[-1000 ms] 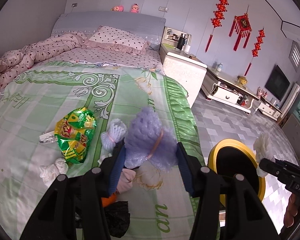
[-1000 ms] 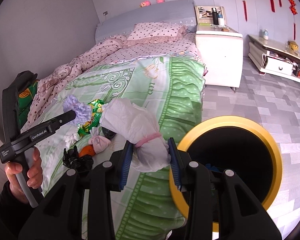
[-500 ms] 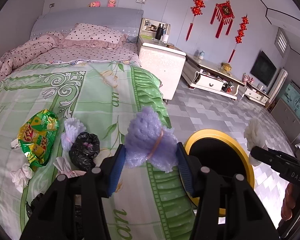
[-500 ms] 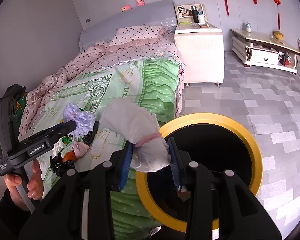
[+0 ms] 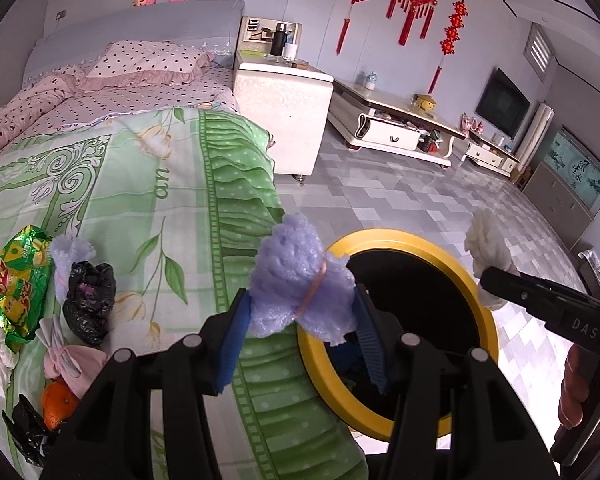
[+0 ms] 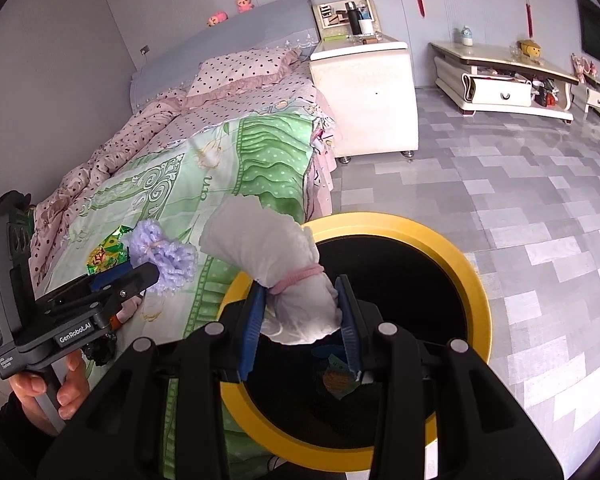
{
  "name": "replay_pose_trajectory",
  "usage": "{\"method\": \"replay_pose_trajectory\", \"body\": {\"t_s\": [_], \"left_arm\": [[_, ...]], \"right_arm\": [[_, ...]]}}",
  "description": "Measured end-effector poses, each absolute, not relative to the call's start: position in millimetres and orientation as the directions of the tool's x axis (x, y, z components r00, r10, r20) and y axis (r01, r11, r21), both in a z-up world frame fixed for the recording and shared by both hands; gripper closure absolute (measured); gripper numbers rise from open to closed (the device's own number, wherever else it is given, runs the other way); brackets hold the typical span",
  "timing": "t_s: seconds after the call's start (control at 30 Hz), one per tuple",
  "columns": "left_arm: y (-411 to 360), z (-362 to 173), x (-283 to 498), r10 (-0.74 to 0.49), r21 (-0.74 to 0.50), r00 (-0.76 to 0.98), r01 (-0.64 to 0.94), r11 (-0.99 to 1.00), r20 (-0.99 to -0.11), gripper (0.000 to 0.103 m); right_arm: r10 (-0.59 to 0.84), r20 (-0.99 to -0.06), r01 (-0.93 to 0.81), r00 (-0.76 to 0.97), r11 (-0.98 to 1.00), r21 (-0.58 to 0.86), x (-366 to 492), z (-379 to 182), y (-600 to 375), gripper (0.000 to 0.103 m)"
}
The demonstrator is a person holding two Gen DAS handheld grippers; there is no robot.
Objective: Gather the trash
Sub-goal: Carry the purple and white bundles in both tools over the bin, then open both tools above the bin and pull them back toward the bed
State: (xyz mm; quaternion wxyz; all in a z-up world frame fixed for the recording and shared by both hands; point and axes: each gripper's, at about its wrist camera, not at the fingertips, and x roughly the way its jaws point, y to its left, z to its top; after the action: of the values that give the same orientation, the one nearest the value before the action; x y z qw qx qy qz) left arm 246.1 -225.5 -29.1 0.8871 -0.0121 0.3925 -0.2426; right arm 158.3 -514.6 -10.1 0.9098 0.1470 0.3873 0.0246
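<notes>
My left hand-held gripper (image 5: 300,334) clamps the lilac foam wad (image 5: 300,292), my right hand-held gripper (image 6: 300,322) the white tied tissue bundle (image 6: 278,264); both centre frame over the yellow-rimmed black bin (image 6: 474,280), for dropping.

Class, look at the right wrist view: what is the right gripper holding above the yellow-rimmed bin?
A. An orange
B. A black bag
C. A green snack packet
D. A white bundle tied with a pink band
D: the right gripper is clamped on the white bundle, its pink band showing, over the bin.
</notes>
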Motion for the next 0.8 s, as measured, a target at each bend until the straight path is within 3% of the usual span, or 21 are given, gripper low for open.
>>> {"method": "replay_pose_trajectory", "body": {"t_s": [0.63, 0.8], "left_arm": [[-294, -66, 247, -0.517, -0.260, 0.458, 0.513, 0.818, -0.723, 0.053], [-295, -66, 242, -0.525, -0.260, 0.453, 0.525, 0.810, -0.720, 0.046]], "right_arm": [[0.098, -0.740, 0.206, 0.665, 0.929, 0.308, 184, -50, -566, 0.068], [0.090, -0.737, 0.221, 0.669, 0.924, 0.314, 181, -52, -572, 0.065]]}}
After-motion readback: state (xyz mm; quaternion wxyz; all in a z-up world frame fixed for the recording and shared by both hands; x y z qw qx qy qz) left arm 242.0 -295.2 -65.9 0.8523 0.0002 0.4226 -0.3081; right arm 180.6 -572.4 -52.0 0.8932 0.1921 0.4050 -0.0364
